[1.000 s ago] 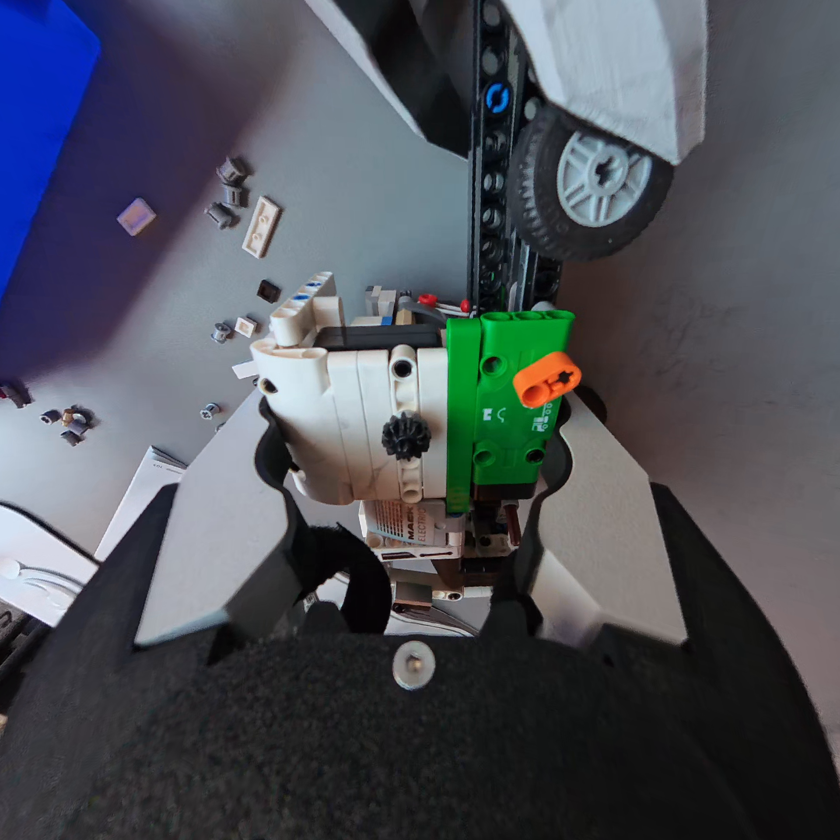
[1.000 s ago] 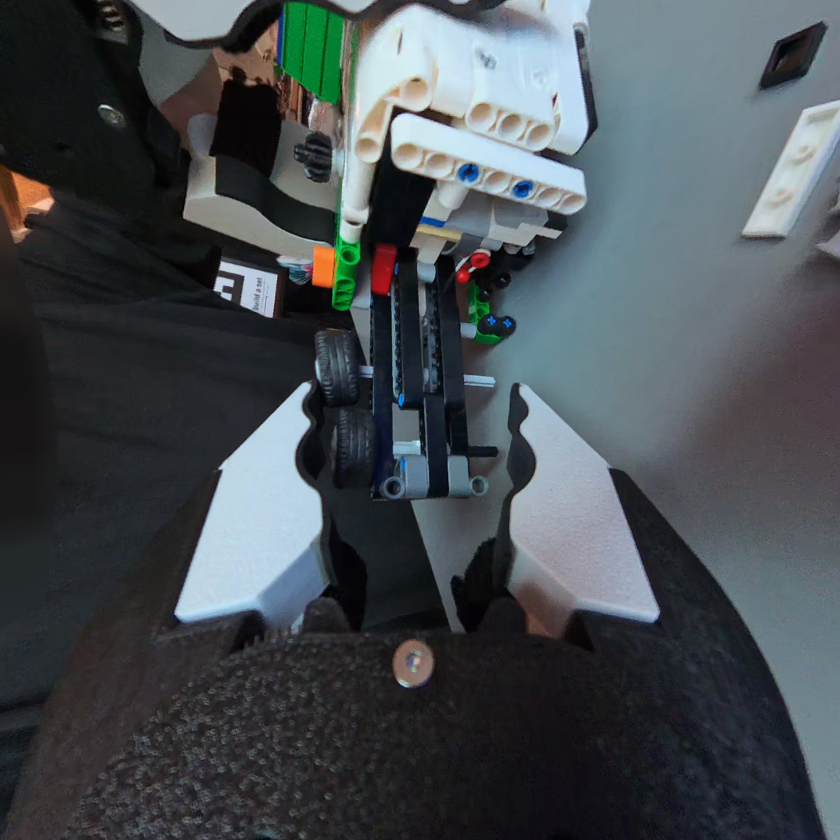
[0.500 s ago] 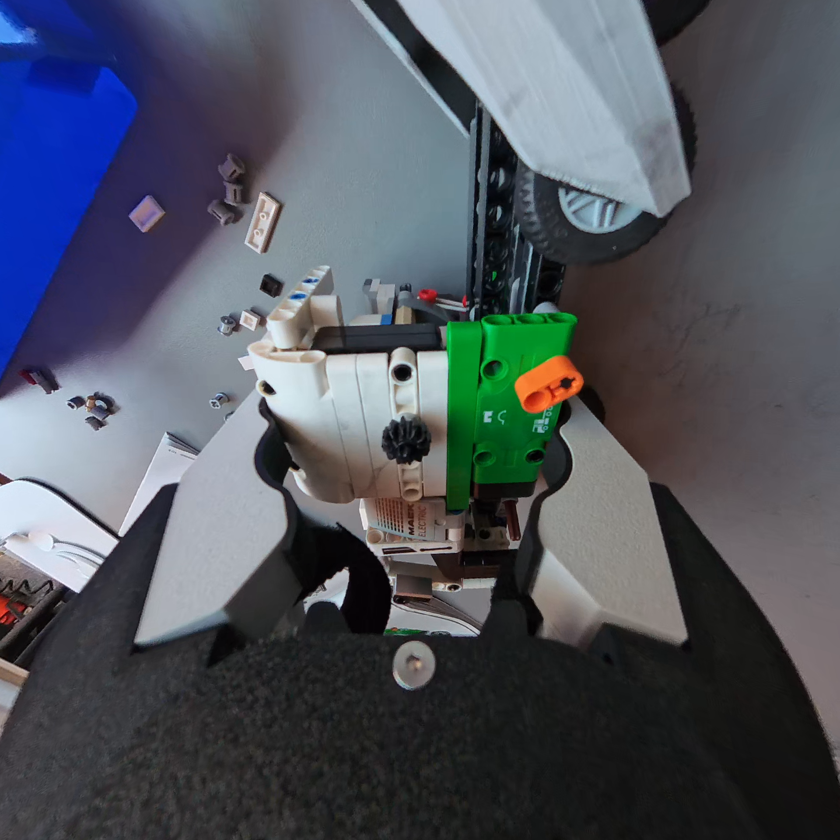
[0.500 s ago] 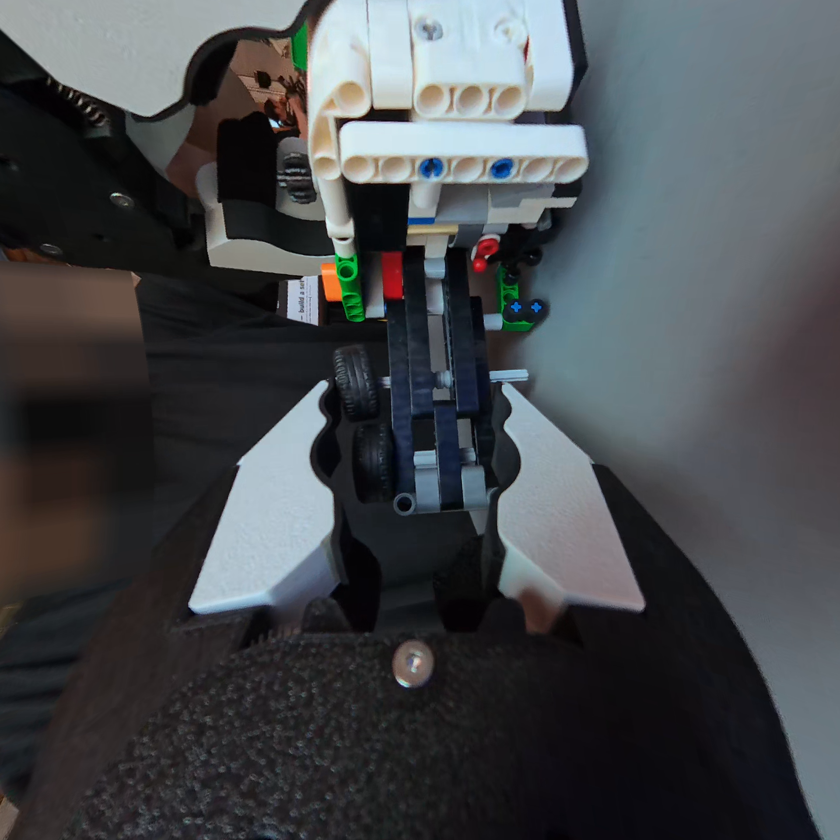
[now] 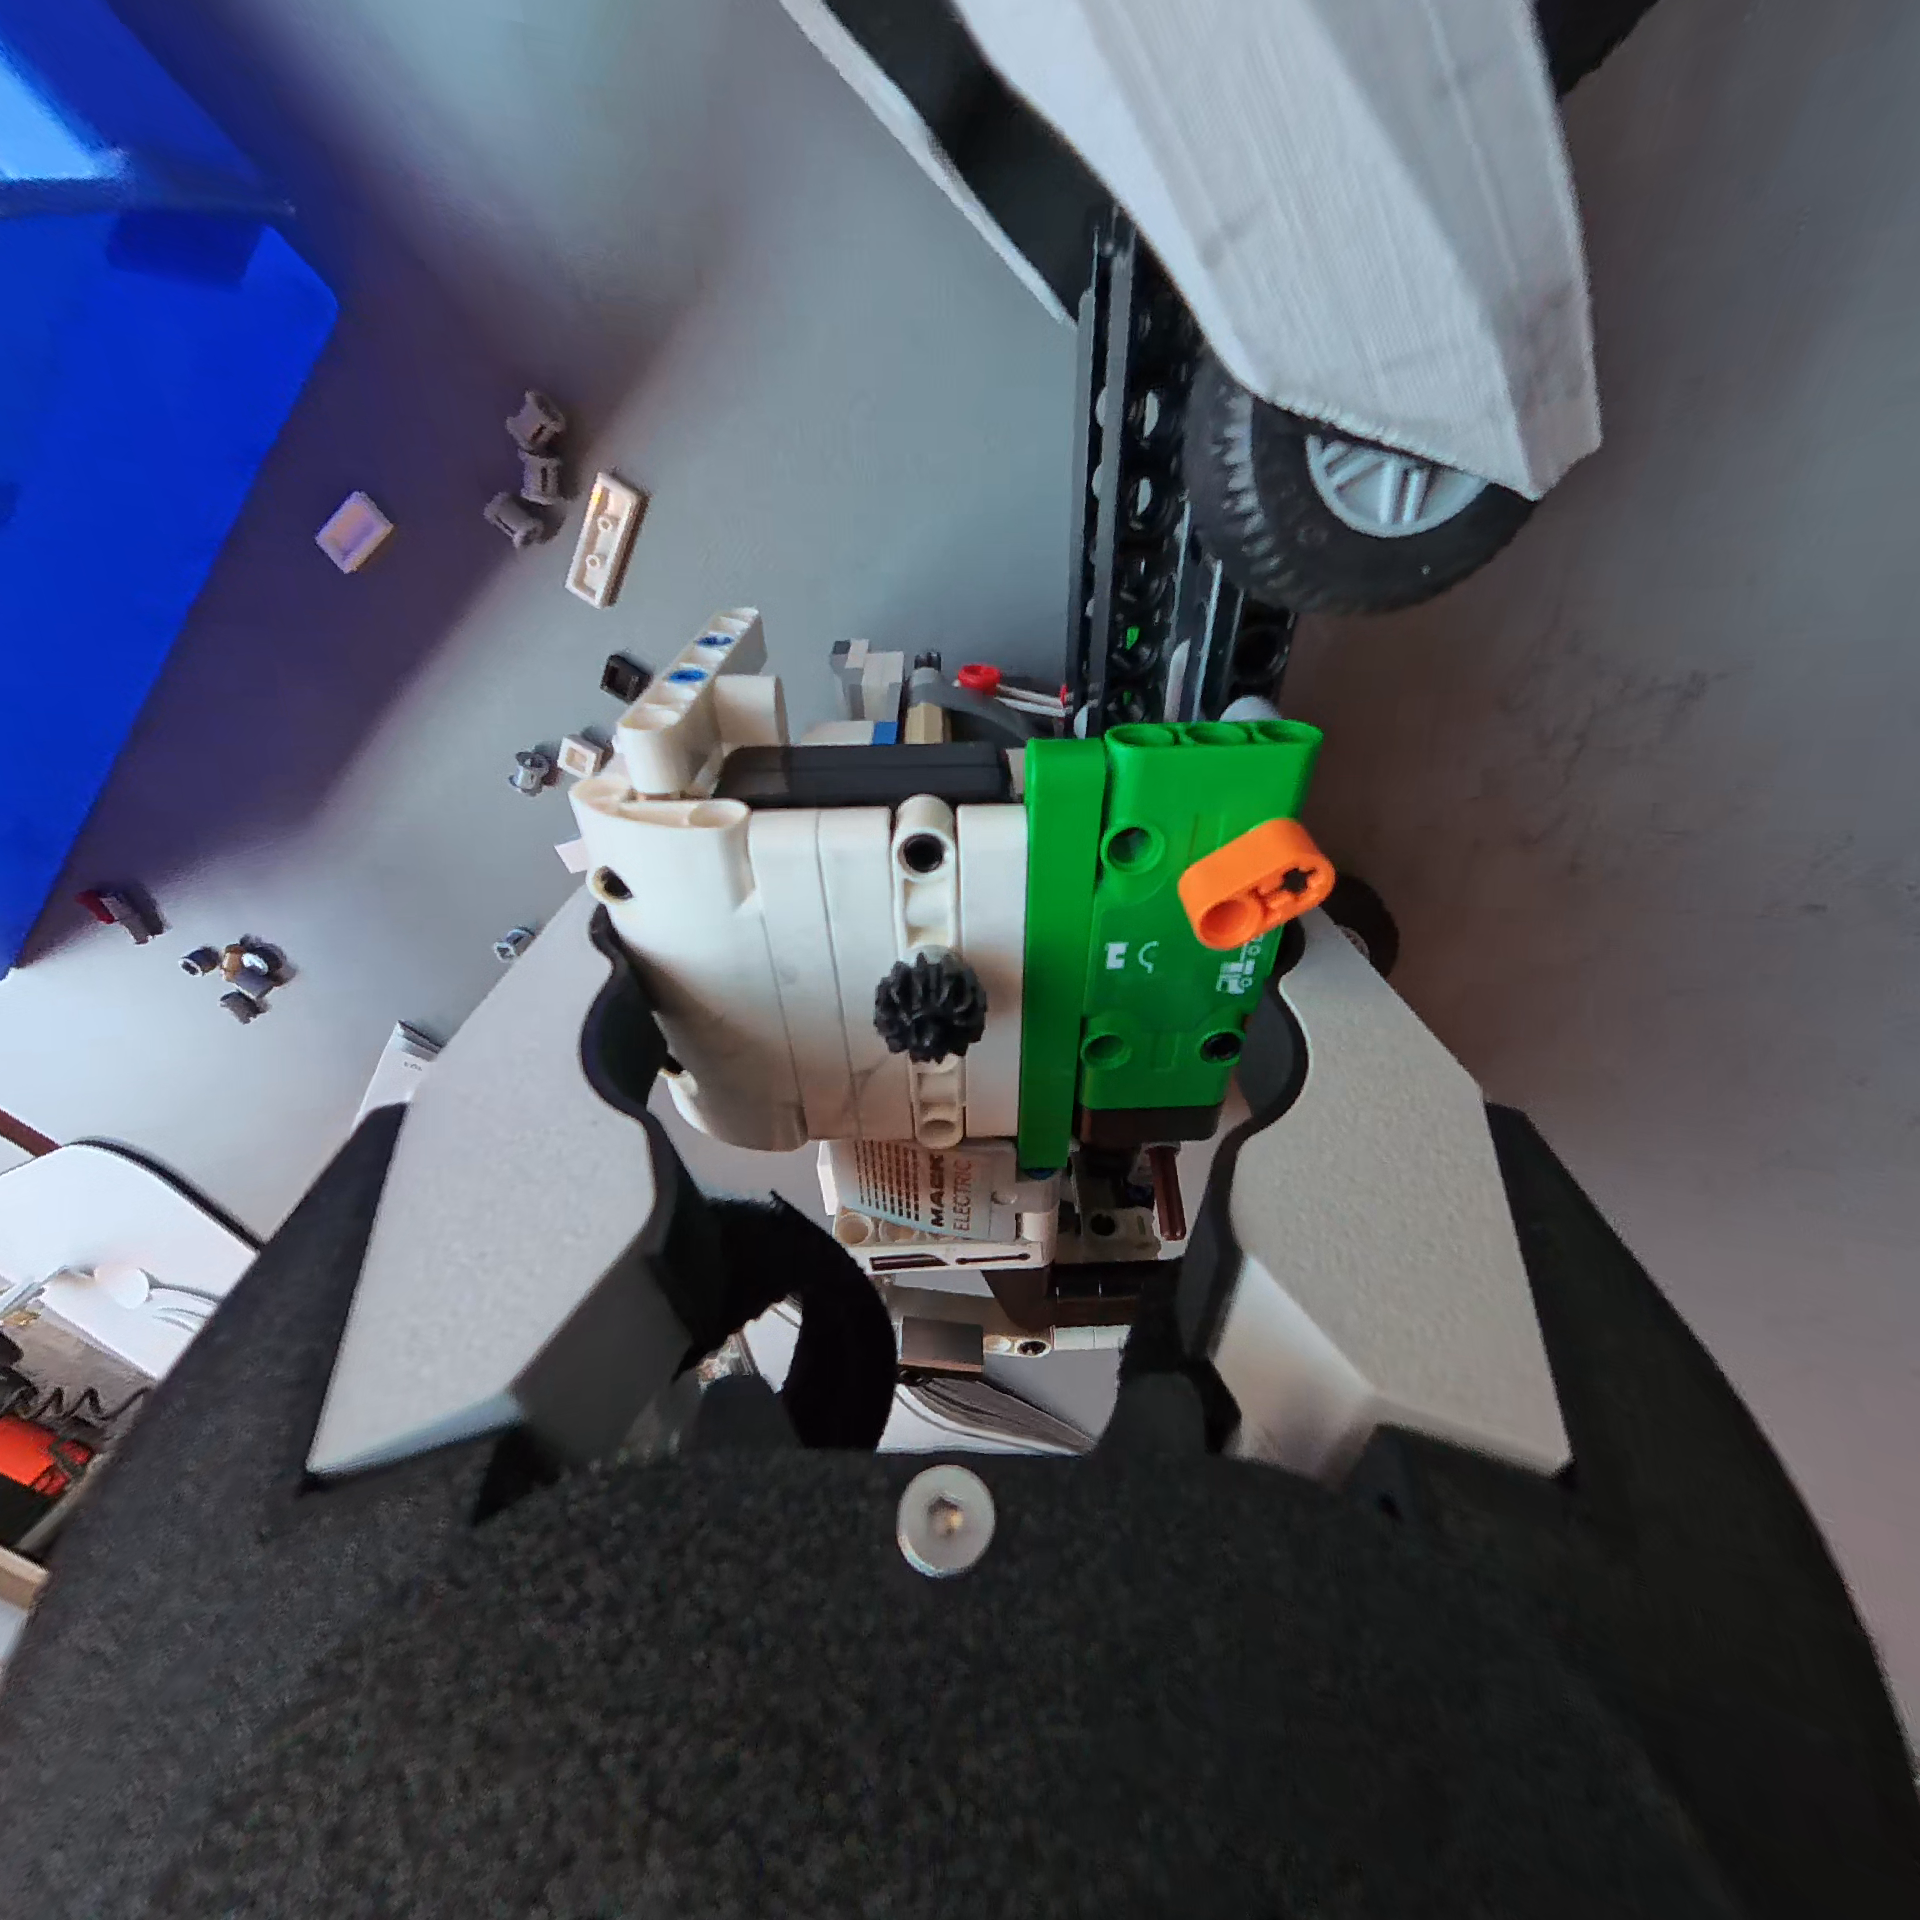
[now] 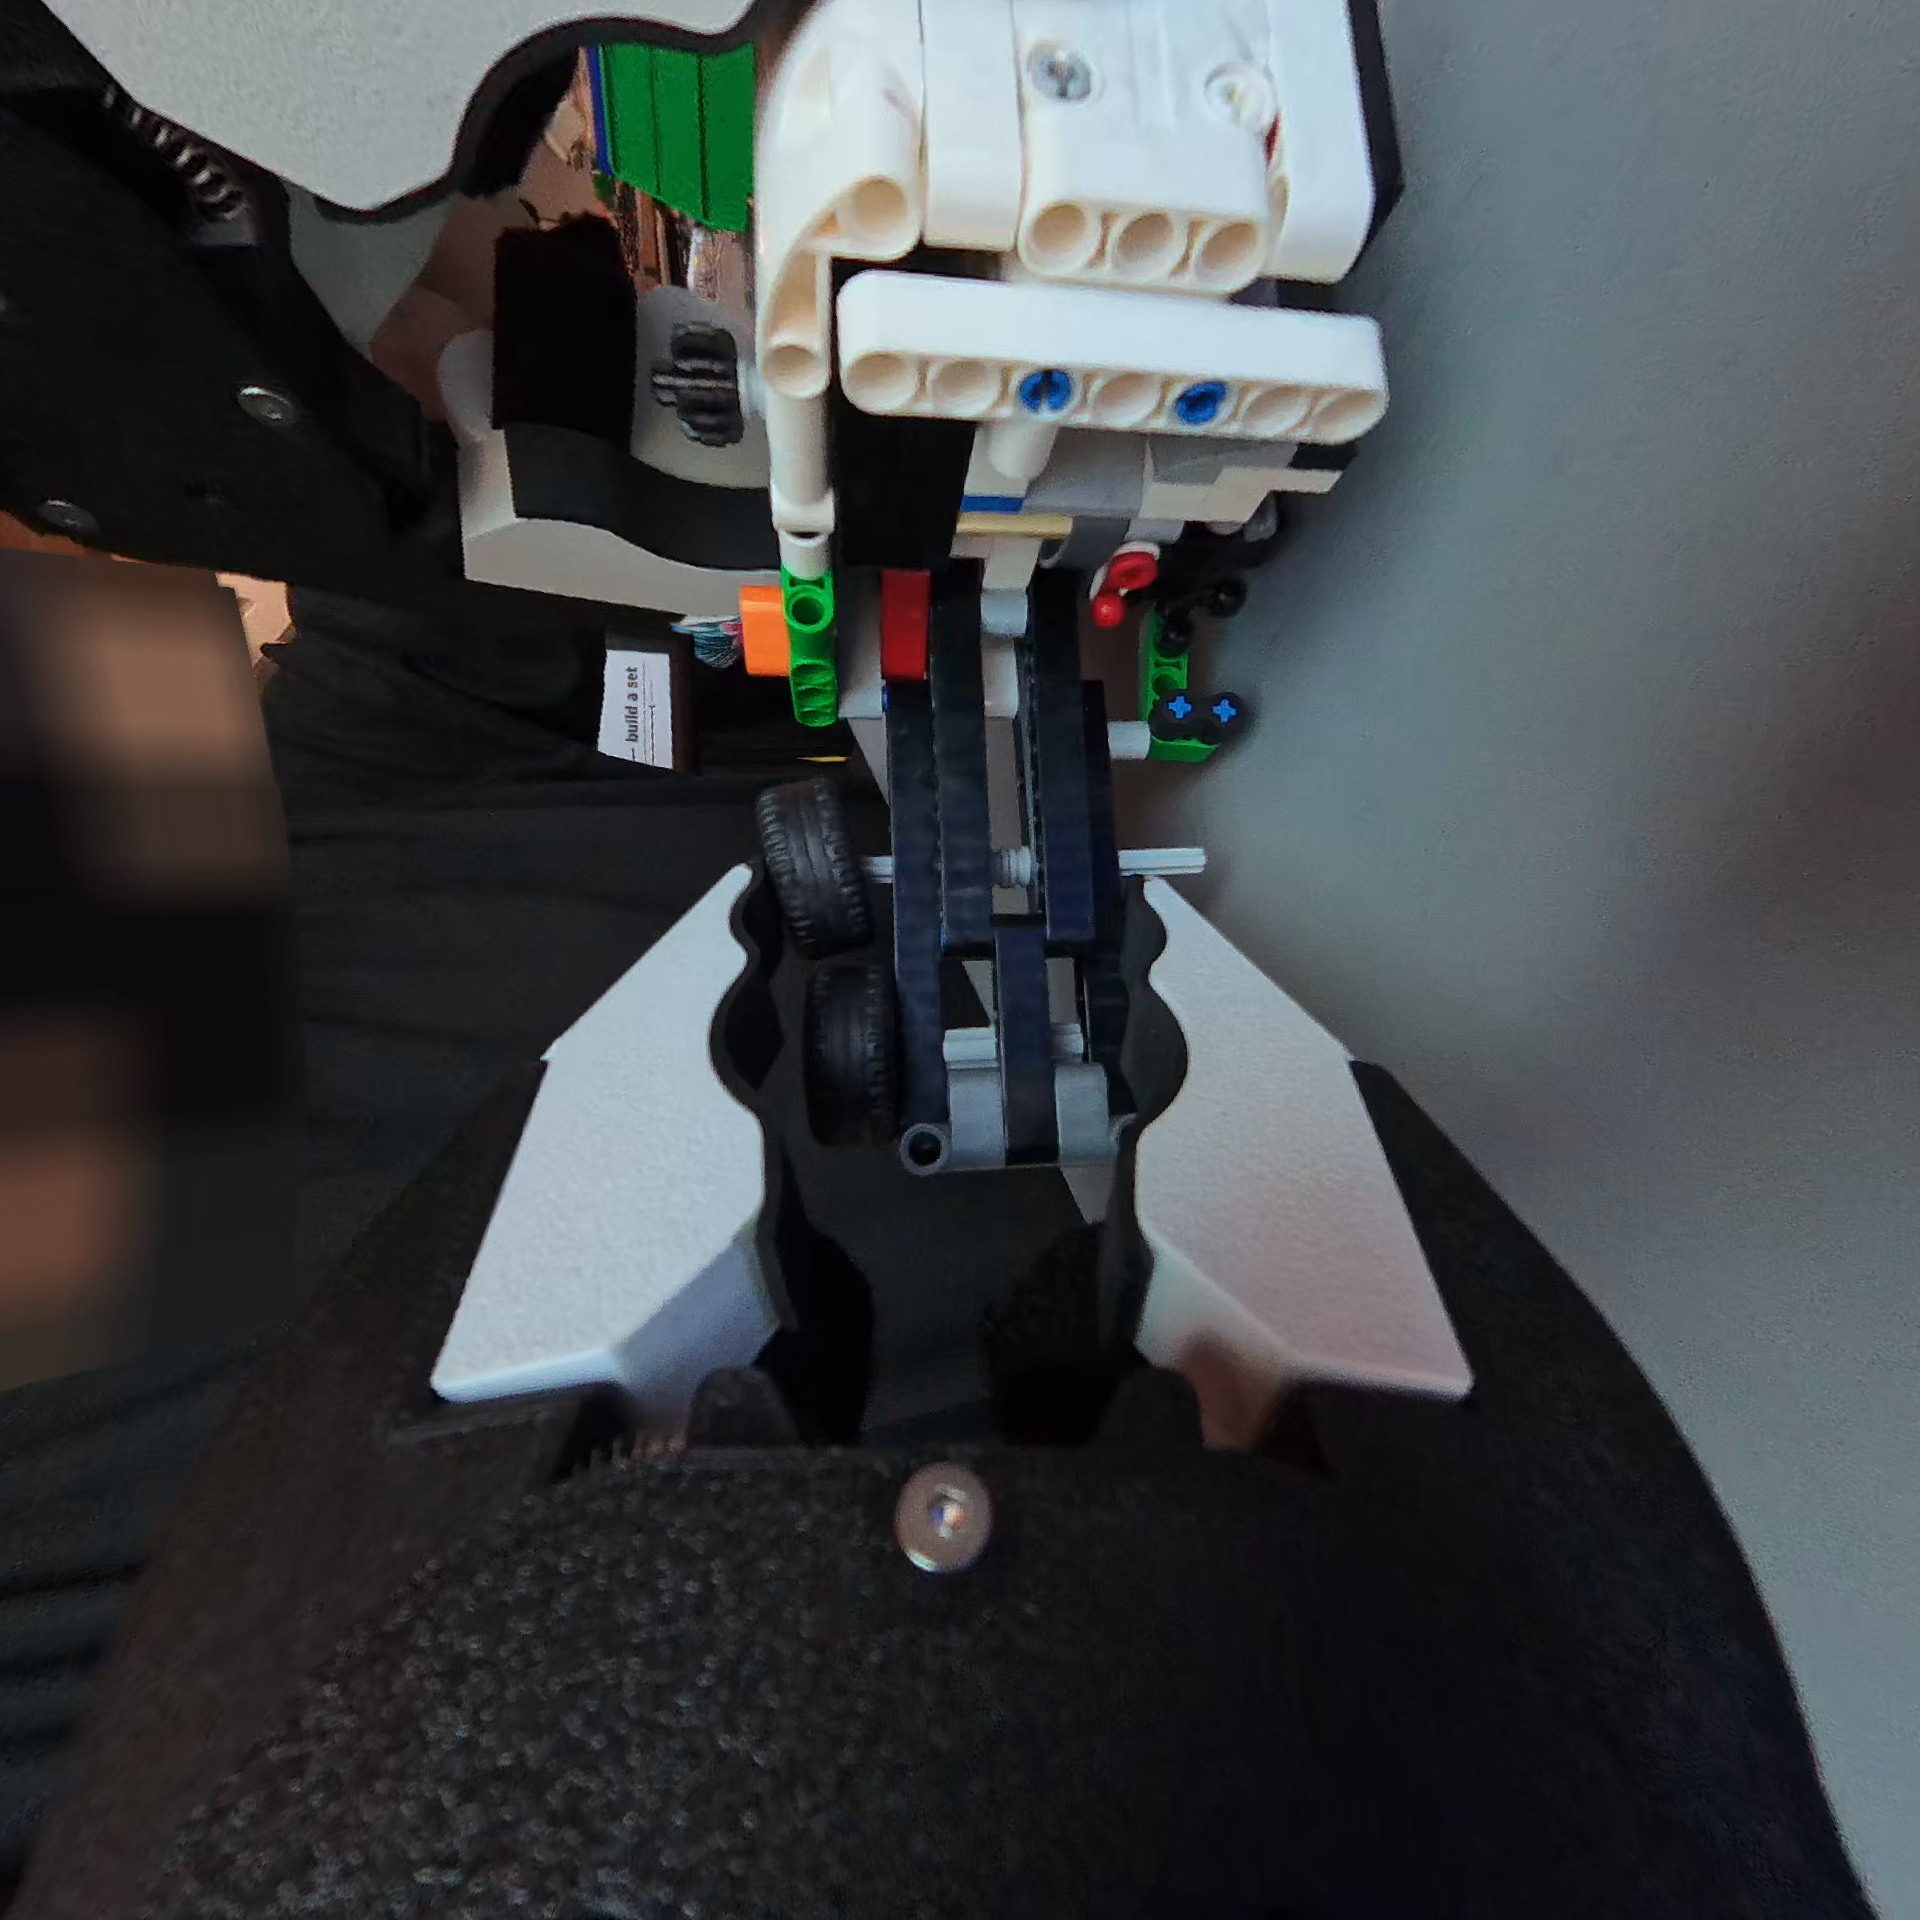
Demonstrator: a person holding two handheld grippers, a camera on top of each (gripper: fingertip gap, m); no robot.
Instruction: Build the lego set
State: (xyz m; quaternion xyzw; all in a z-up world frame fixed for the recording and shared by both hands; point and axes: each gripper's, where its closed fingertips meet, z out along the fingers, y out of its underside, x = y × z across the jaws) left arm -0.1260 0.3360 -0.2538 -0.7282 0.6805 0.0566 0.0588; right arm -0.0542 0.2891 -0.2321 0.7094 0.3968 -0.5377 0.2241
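A lego truck is held off the grey table [image 5: 1662, 831]. Its white cab [image 5: 810, 935] has a green panel [image 5: 1153, 935], an orange piece [image 5: 1252, 894] and a black gear [image 5: 928, 1006]. My left gripper [image 5: 956, 966] is shut on the cab from both sides. The dark chassis [image 6: 935, 935] runs back from the cab [image 6: 1091, 156] with two black wheels [image 6: 816, 868] on one side. My right gripper [image 6: 948, 904] is shut on the chassis rear end and the rear wheel [image 6: 852, 1049]. Its white finger [image 5: 1299, 208] partly hides a wheel [image 5: 1351, 520] in the left wrist view.
Loose parts lie on the table at the left: a white plate [image 5: 605, 538], small grey pieces [image 5: 535, 478], a lilac tile [image 5: 353, 530], a black tile [image 5: 623, 677]. A blue surface [image 5: 125, 520] borders them. A paper booklet [image 5: 410, 1060] and a white tray [image 5: 104, 1226] sit lower left. My hands' fingertips stand some 9 centimetres from each other. It is some 6 centimetres from my left tips to the black tile [image 5: 623, 677].
My right gripper slid forward along the chassis and its fingers narrowed onto the rear end. In the left wrist view its finger now covers more of the wheel. The left grip is unchanged.
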